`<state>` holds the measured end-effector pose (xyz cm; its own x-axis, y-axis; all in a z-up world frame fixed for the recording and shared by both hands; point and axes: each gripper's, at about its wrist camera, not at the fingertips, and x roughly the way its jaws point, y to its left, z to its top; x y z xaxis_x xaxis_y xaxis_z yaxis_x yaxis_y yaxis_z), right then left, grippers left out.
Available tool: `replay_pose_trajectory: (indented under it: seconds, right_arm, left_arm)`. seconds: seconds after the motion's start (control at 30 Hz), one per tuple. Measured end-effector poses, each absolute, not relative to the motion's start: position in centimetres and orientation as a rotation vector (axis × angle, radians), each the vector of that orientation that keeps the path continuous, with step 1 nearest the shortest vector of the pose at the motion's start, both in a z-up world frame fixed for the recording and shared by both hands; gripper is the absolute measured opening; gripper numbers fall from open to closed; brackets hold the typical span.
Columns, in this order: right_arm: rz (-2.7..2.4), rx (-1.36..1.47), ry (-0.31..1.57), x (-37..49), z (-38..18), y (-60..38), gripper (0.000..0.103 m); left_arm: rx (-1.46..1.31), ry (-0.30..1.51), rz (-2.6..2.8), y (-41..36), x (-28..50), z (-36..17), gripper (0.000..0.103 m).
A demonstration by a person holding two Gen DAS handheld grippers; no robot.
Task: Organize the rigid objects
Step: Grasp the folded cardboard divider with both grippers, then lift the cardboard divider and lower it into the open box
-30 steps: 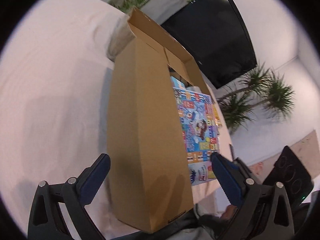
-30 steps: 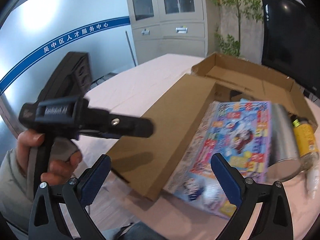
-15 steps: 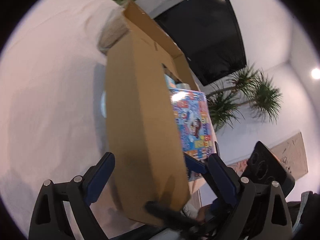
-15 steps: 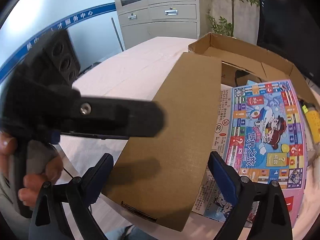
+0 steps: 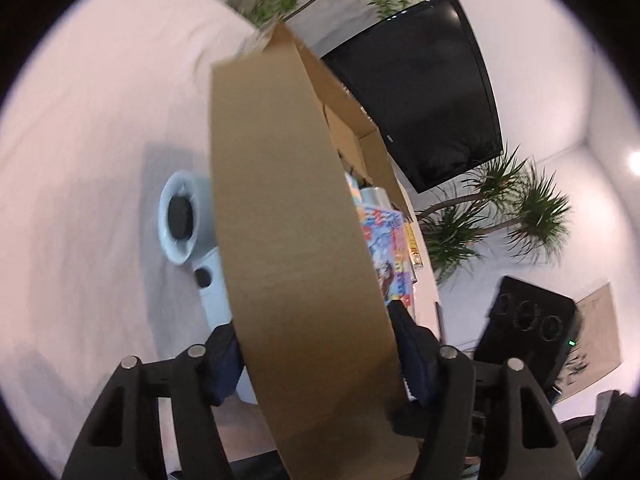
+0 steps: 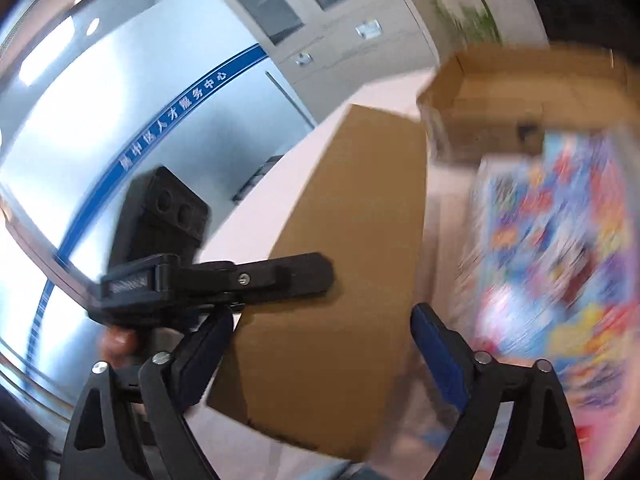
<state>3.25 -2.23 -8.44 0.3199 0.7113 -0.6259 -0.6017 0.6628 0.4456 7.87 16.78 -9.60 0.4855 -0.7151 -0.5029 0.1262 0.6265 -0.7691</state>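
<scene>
While the cardboard flap (image 5: 296,240) is raised on edge from the white table (image 5: 100,128), its near end is gripped between the dark blue pads of the left gripper (image 5: 316,344); in the right wrist view the left gripper (image 6: 256,280) is seen clamped onto the flap's (image 6: 344,264) left edge, and faint lettering on its black body is too blurred to be read. The right gripper (image 6: 322,344) is held spread apart with nothing between its blue pads (image 6: 436,356), the plain brown flap lying just beyond them. To the right of the flap, a brightly printed game box (image 6: 560,264) is seen, motion-blurred so that its writing cannot be made out. To the left of the flap, a pale blue device (image 5: 188,216) with a round black opening is seen lying on the table. Farther off, the open cardboard box (image 6: 500,92) is seen, plain tan, with its inner walls exposed. On the far left wall a blue stripe (image 6: 180,104) carries white Chinese characters, partly legible as 人才服务中心. A black screen (image 5: 432,88) is mounted on the far wall.
</scene>
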Motion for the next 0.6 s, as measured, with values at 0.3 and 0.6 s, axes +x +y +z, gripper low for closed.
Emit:
replay_pose_trajectory:
  seconds: [0.3, 0.6]
  right_arm:
    - [0.738, -0.037, 0.842, 2.1, -5.2, -4.7, 0.092]
    - [0.582, -0.103, 0.938, 3.5, -9.1, -5.4, 0.021]
  left_arm:
    - [-0.613, 0.932, -0.686, 10.5, 9.6, -7.9, 0.054]
    - [-0.639, 0.892, -0.632, 12.6, 7.4, -8.1, 0.054]
